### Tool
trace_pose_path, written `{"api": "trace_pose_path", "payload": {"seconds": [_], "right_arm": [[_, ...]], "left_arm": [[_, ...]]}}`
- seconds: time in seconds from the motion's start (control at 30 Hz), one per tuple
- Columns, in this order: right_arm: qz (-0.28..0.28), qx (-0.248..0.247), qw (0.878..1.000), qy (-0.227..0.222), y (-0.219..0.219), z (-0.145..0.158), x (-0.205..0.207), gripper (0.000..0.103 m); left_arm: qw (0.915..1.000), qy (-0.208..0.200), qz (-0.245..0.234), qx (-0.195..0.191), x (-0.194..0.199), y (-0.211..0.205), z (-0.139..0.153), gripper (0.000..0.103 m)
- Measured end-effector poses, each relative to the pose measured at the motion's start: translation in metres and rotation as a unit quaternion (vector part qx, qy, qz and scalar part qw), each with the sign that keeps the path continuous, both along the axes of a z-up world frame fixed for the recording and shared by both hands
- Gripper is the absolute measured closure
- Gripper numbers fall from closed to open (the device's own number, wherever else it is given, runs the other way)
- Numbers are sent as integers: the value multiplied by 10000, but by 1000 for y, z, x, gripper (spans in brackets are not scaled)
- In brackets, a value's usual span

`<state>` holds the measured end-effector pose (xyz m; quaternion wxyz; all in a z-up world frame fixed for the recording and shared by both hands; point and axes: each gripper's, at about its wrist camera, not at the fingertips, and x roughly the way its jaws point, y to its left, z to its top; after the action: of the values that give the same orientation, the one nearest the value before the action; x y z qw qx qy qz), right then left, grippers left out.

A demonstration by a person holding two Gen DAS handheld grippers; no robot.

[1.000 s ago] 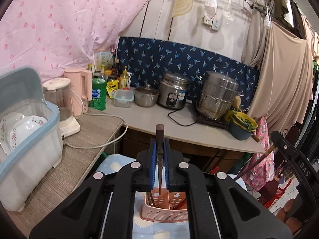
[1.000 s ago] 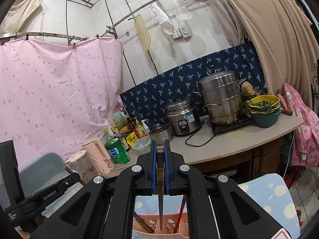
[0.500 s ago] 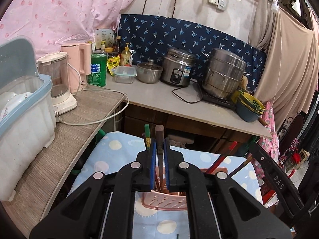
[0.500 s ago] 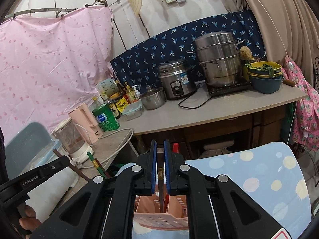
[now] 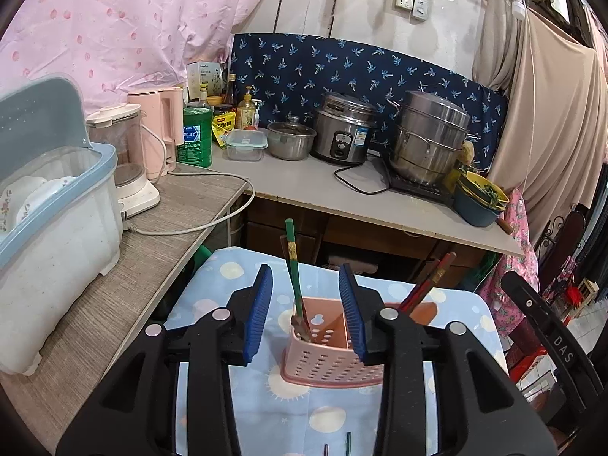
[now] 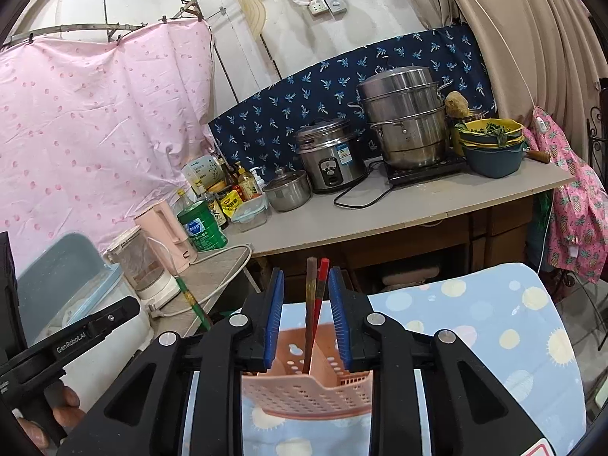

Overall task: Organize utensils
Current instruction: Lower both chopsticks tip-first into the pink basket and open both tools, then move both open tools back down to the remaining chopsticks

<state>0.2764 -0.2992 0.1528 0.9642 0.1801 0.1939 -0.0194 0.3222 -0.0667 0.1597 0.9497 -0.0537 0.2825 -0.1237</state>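
- pink basket on dotted cloth holds green chopstick leaning to 11 o'clock, red chopsticks to 1 o'clock
- left gripper and right gripper both spread, empty

My left gripper: jaws spread wide, lower centre | my right gripper: jaws parted, lower centre | both holding nothing

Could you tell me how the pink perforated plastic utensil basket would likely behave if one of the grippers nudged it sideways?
The pink perforated plastic utensil basket looks thin-walled, so probably light and easy to slide. It rests on a blue spotted cloth, which may bunch rather than let it glide. The tall chopsticks leaning above its rim could make it tip.
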Motion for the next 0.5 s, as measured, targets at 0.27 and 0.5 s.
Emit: {"api": "trace_pose_path", "payload": {"seconds": [0.27,0.5], "right_arm": [[101,-228,9997,41,14,-2,-36,75],[196,-360,9990,168,27,-15,-75,74]], "left_arm": [[9998,32,8,209,-31,0,-6,63],[9990,94,-20,427,-65,1,-18,61]]}}
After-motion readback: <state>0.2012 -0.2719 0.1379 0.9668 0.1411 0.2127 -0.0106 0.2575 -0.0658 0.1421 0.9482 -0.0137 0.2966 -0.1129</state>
